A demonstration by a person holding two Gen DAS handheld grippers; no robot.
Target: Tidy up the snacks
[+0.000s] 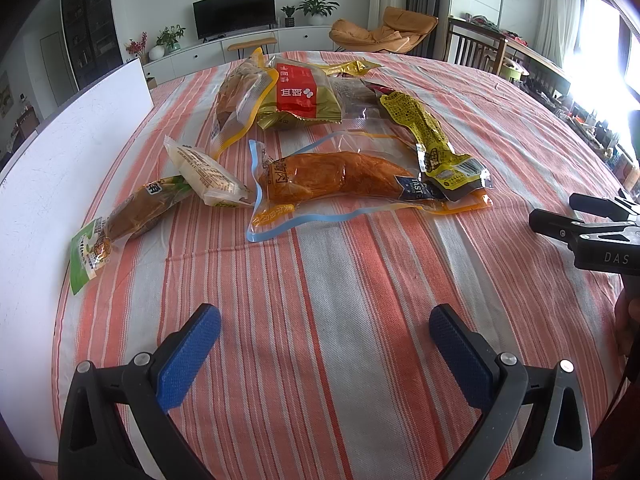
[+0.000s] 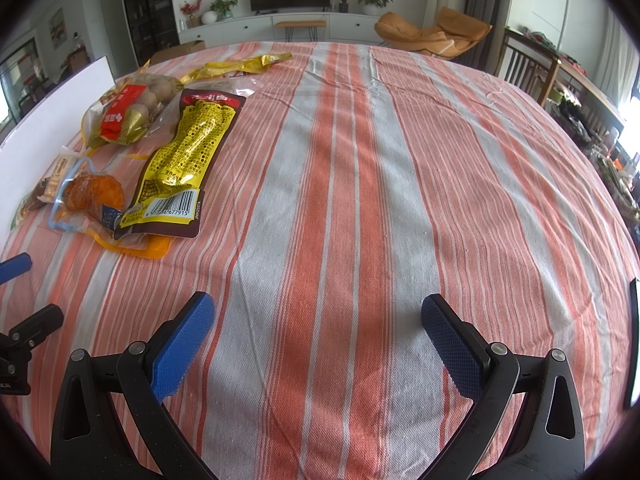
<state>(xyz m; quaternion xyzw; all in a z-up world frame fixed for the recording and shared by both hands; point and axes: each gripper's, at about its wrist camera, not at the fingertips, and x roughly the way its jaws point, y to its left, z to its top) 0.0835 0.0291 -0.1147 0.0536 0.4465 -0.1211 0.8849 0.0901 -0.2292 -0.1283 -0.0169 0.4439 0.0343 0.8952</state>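
Several snack packs lie in a loose pile on the striped tablecloth (image 1: 320, 280). In the left wrist view: a green-edged pack (image 1: 116, 228), a small white pack (image 1: 208, 176), a clear bag with an orange piece (image 1: 336, 180), a yellow long pack (image 1: 432, 140), a red-and-gold bag (image 1: 300, 96) and a clear yellow-edged bag (image 1: 240, 96). My left gripper (image 1: 324, 344) is open and empty, short of the pile. My right gripper (image 2: 316, 332) is open and empty over bare cloth, right of the yellow pack (image 2: 188, 156) and the orange bag (image 2: 94, 196).
A white board (image 1: 60, 184) stands along the table's left side. The right gripper's body (image 1: 592, 240) shows at the right edge of the left view. A dark flat object (image 2: 634, 340) lies at the table's right edge. Chairs and a cabinet stand beyond the table.
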